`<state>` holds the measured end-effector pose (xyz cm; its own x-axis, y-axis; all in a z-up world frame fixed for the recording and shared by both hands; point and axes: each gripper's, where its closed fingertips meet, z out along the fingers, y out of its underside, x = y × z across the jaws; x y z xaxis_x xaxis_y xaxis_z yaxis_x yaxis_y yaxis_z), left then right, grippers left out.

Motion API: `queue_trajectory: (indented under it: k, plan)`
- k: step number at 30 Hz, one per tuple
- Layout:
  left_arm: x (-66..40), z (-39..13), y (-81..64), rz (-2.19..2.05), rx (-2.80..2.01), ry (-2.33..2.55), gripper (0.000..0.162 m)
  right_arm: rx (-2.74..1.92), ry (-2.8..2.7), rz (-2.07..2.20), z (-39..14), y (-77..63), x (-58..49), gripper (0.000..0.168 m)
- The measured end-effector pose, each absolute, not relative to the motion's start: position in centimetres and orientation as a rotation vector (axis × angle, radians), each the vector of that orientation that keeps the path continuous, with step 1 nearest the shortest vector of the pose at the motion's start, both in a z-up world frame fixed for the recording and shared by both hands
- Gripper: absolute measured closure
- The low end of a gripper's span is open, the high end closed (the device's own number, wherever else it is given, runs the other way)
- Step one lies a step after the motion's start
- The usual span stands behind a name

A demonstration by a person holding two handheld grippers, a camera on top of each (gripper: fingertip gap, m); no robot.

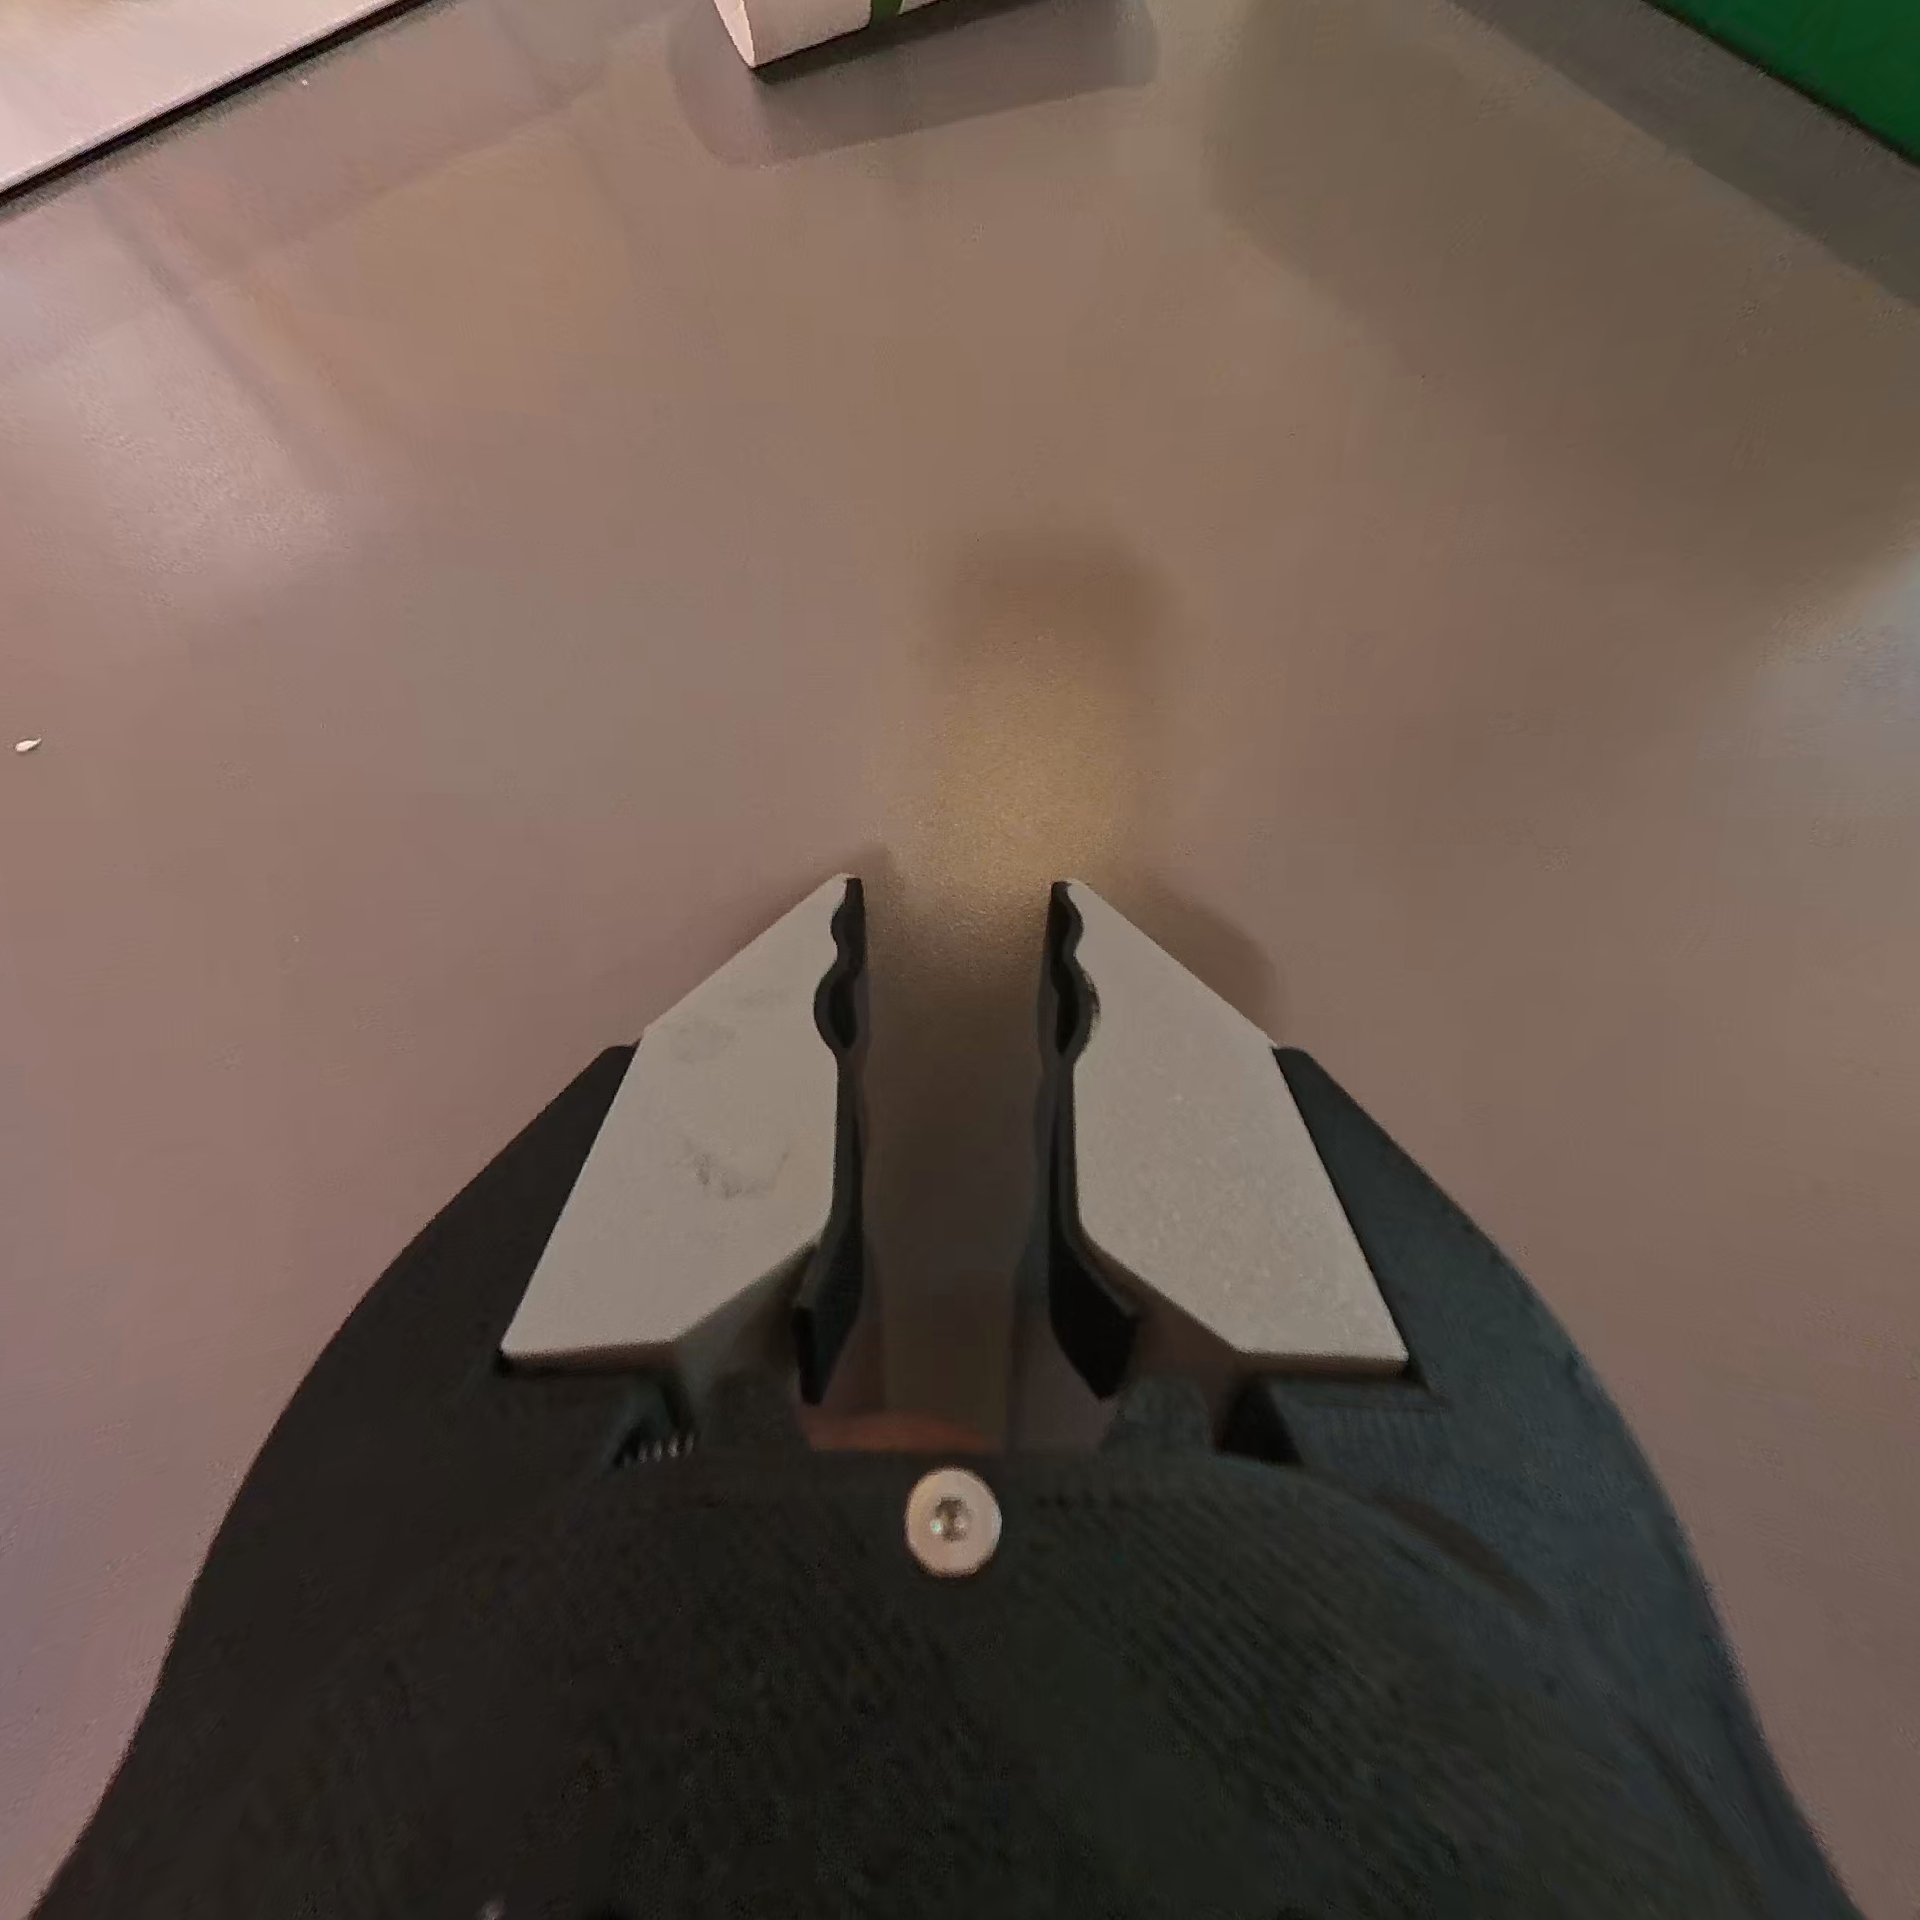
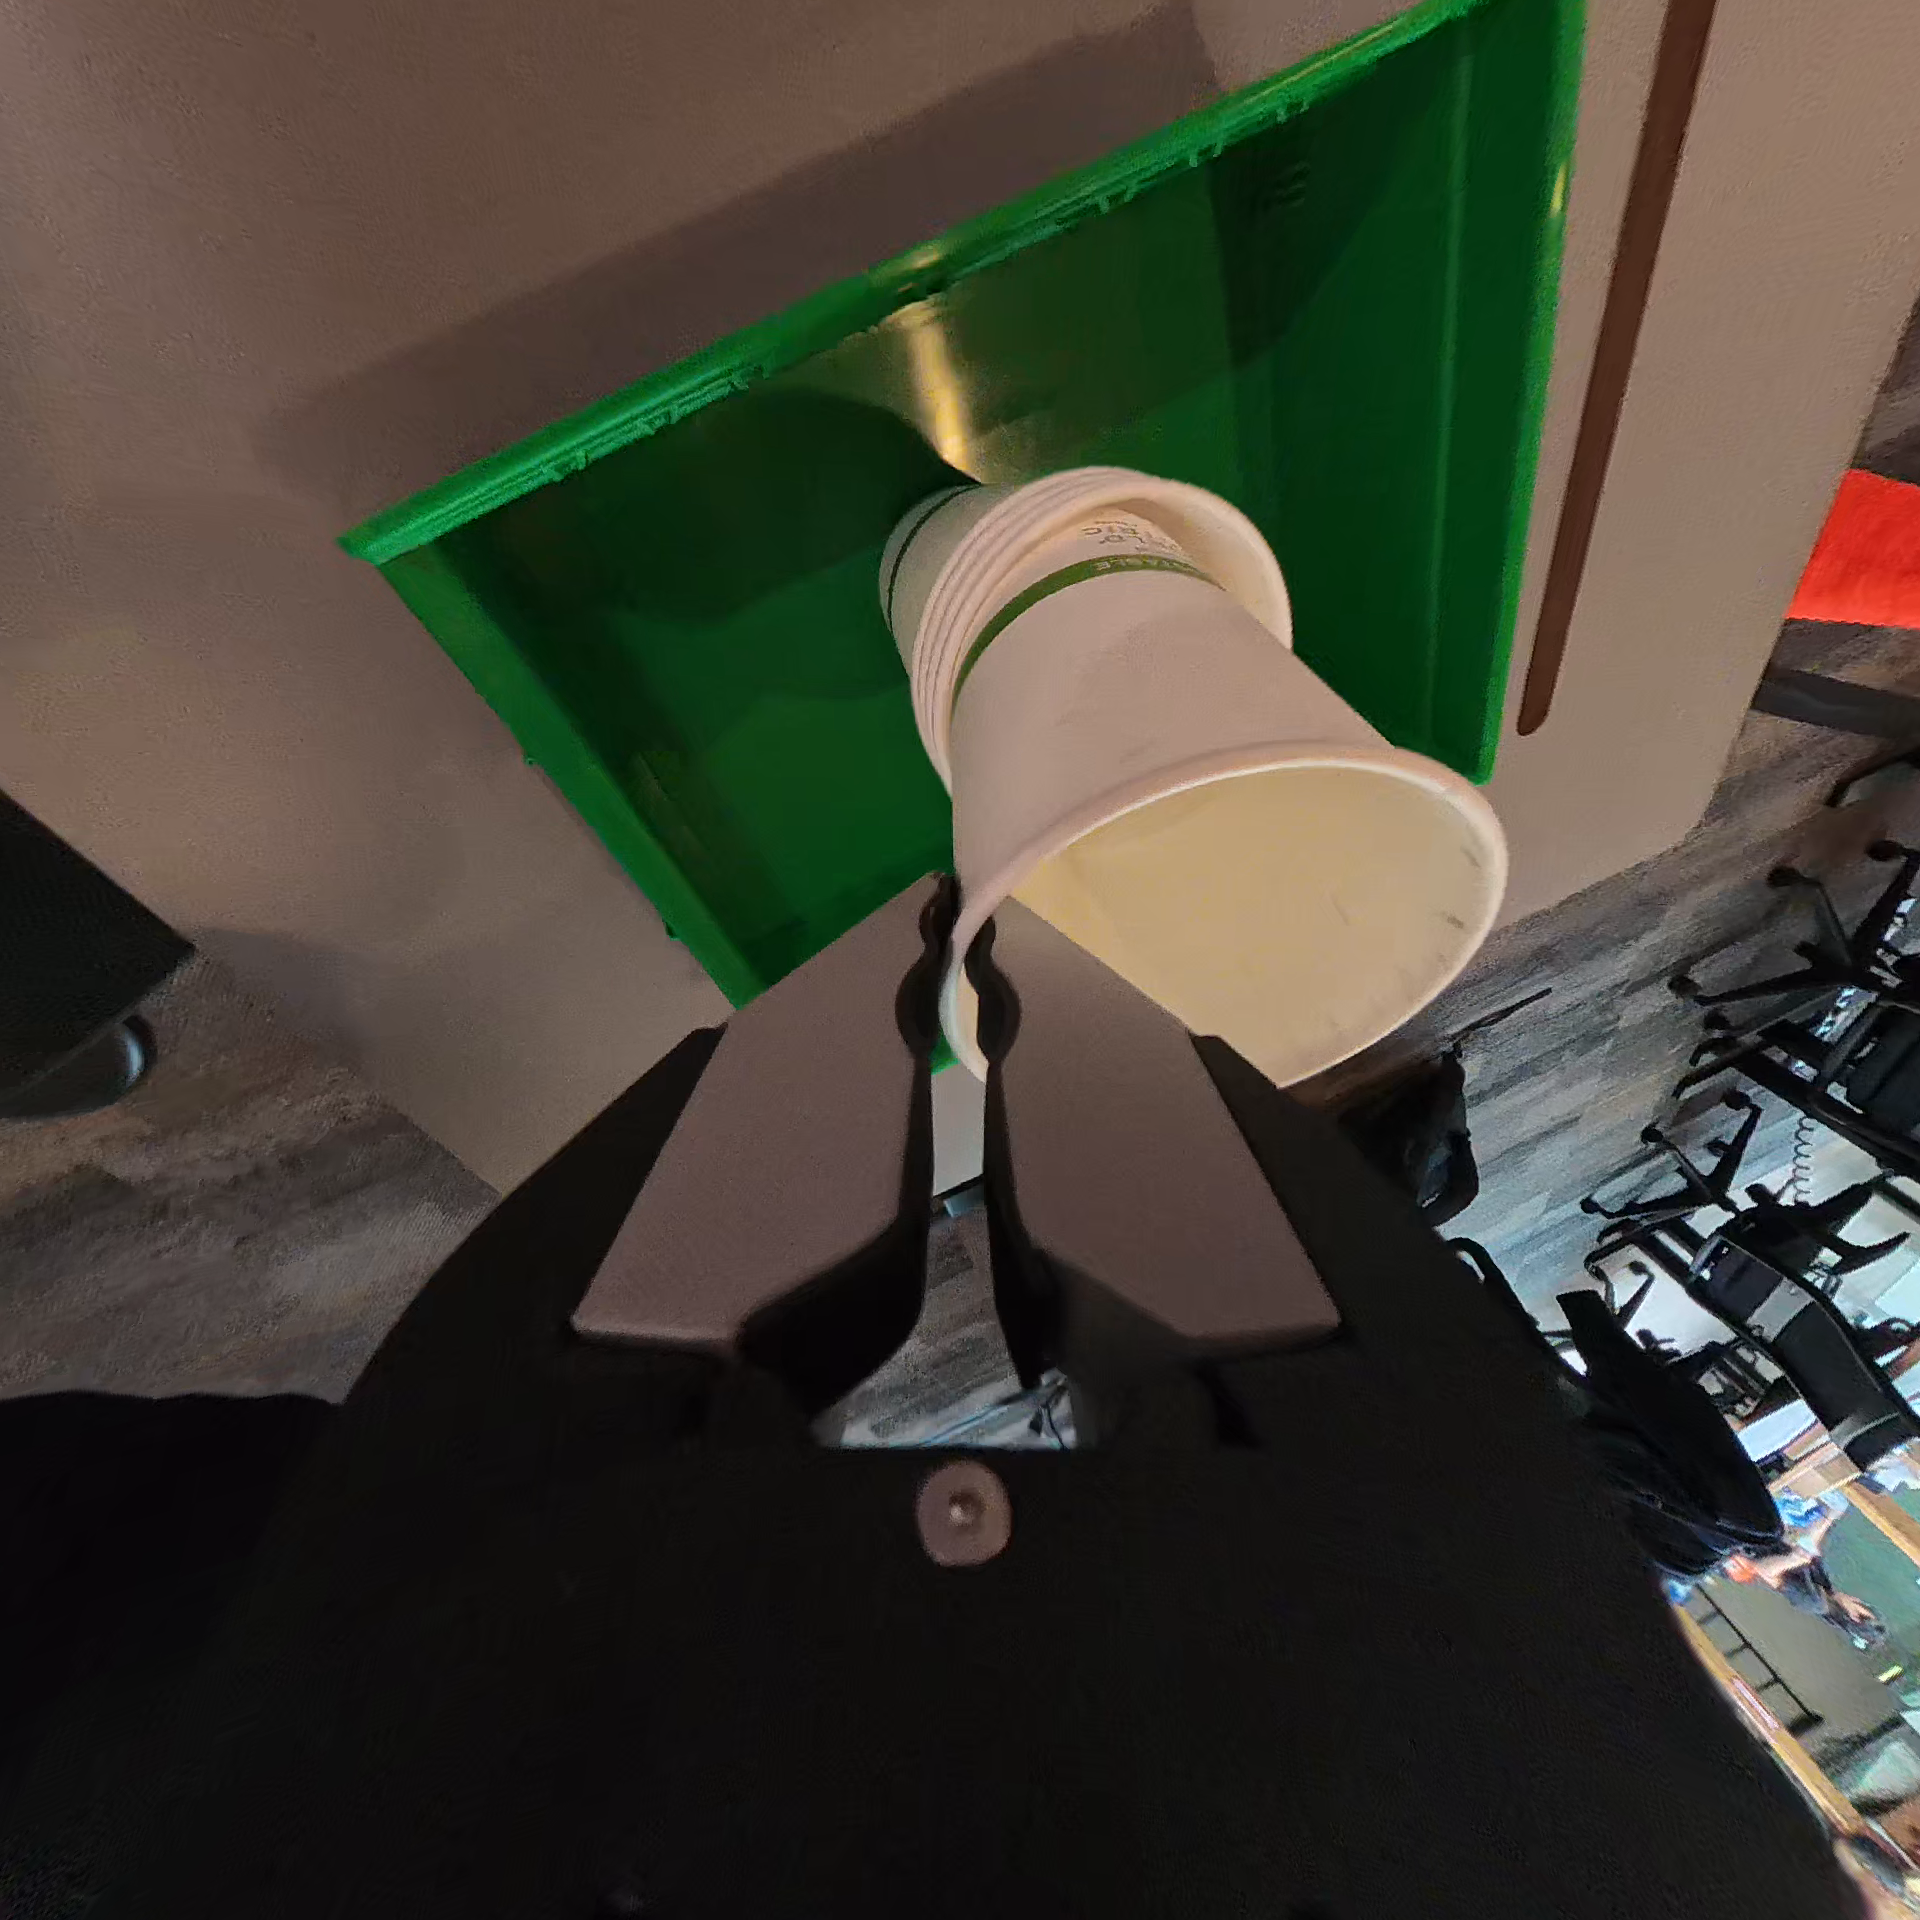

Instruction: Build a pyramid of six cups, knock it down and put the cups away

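Over green bin (image 2: 1299,343), right hand-held gripper (image 2: 964,914) pinches tilted cup (image 2: 1174,727) rim.

Black office chairs (image 2: 1808,1122) crowd the grey carpet (image 2: 208,1226); a white box (image 1: 805,31) sits on the table (image 1: 520,520).

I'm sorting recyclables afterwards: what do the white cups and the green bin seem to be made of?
The white cups look like matte paper: thin rolled rims, a seamed wall, and an edge that bends where the right gripper pinches it. The green bin looks like moulded plastic: glossy, reflective inner walls and a ribbed rim. Any lining inside the cups can't be told.
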<state>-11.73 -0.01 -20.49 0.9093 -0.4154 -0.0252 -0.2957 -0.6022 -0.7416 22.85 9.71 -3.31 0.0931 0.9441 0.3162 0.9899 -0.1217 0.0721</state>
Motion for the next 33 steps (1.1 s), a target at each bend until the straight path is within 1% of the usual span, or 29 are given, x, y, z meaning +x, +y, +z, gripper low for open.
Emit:
queue_trajectory:
  k: [3, 5, 8, 10, 13, 15, 17, 19, 22, 25, 27, 29, 33]
  plan:
    - [-11.7, -20.5, 0.0, -0.181, -2.255, 0.506, 0.128, -2.213, -1.935, -0.466, -4.1, 11.1, 22.0, 0.168]
    - [-11.7, -20.5, 0.0, -0.177, -2.254, 0.507, 0.127, -2.199, -1.874, -0.412, -3.9, 11.6, 21.1, 0.154]
    - [-11.6, -20.4, -0.1, -0.178, -2.252, 0.511, 0.126, -2.096, -1.702, -0.285, -2.2, 12.4, 19.3, 0.153]
    - [-11.6, -20.5, -0.1, -0.179, -2.252, 0.513, 0.126, -1.983, -1.513, -0.124, -0.1, 12.8, 17.3, 0.153]
    - [-11.6, -20.5, -0.1, -0.189, -2.255, 0.510, 0.126, -1.796, -1.323, 0.292, 1.9, 10.8, 13.1, 0.153]
    - [-11.6, -20.5, -0.1, -0.197, -2.258, 0.506, 0.125, -1.667, -1.271, 0.537, 2.1, 9.1, 10.1, 0.147]
    - [-11.5, -20.5, -0.1, -0.205, -2.261, 0.500, 0.126, -1.597, -1.226, 0.653, 1.0, 8.5, 7.6, 0.146]
    - [-11.4, -20.5, -0.1, -0.213, -2.265, 0.491, 0.127, -1.580, -1.214, 0.664, -0.8, 8.5, 5.6, 0.139]
    - [-11.2, -20.5, 0.0, -0.206, -2.263, 0.495, 0.126, -1.565, -1.182, 0.527, -2.3, 9.8, 4.9, 0.139]
    - [-10.8, -20.5, 0.4, -0.217, -2.269, 0.489, 0.116, -1.524, -1.155, 0.329, -1.6, 11.1, 6.7, 0.141]
    - [-10.4, -20.3, 1.1, -0.221, -2.259, 0.482, 0.112, -1.471, -1.098, 0.342, -0.8, 11.0, 7.7, 0.144]
    - [-9.5, -19.8, 2.1, -0.230, -2.234, 0.479, 0.108, -1.480, -1.076, 0.374, -0.9, 11.0, 8.6, 0.147]
    - [-6.9, -18.6, 4.8, -0.182, -2.205, 0.523, 0.093, -1.513, -1.022, 0.364, -1.9, 11.9, 10.6, 0.147]
